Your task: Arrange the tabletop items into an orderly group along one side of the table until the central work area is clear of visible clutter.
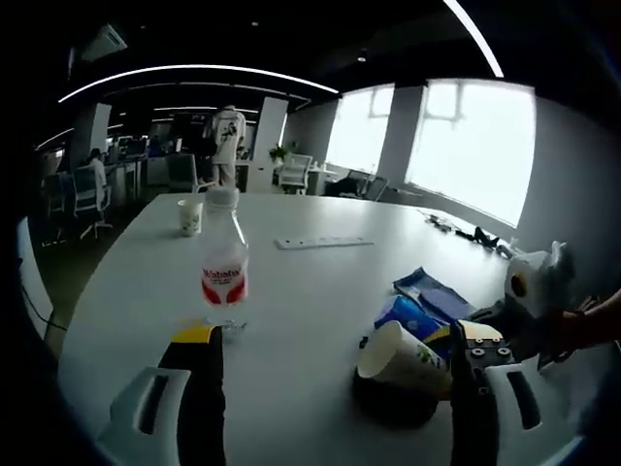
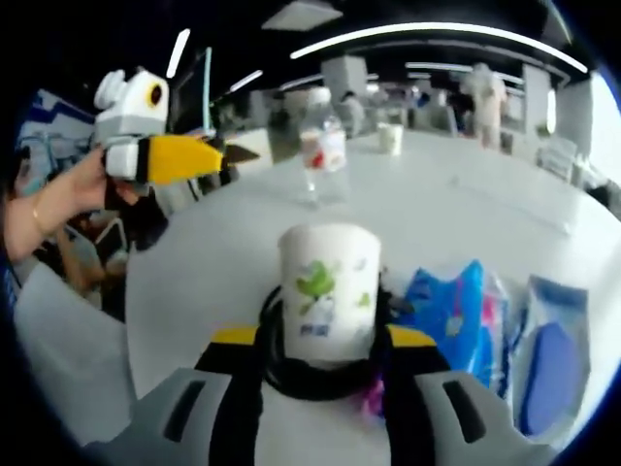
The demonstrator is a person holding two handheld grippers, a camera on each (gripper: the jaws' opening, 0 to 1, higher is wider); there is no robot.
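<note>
My left gripper [image 1: 335, 345] hangs open over the white table [image 1: 310, 291], nothing between its jaws. A clear water bottle [image 1: 225, 262] with a red label stands just ahead of its left jaw. My right gripper [image 2: 323, 336] is shut on a white paper cup [image 2: 328, 291] with a green print, whose base sits in a black cable coil [image 2: 320, 381]. In the left gripper view that cup [image 1: 403, 359] leans over the coil [image 1: 393, 403], with the right gripper [image 1: 475, 332] coming in from the right. Blue packets [image 2: 456, 311] lie beside the cup.
A second paper cup [image 1: 190, 216] and a white power strip [image 1: 323, 242] sit farther back on the table. A hand [image 2: 58, 204] holds the left gripper [image 2: 218, 155] above the table's edge. Office chairs [image 1: 87, 194] and a standing person [image 1: 229, 141] are beyond.
</note>
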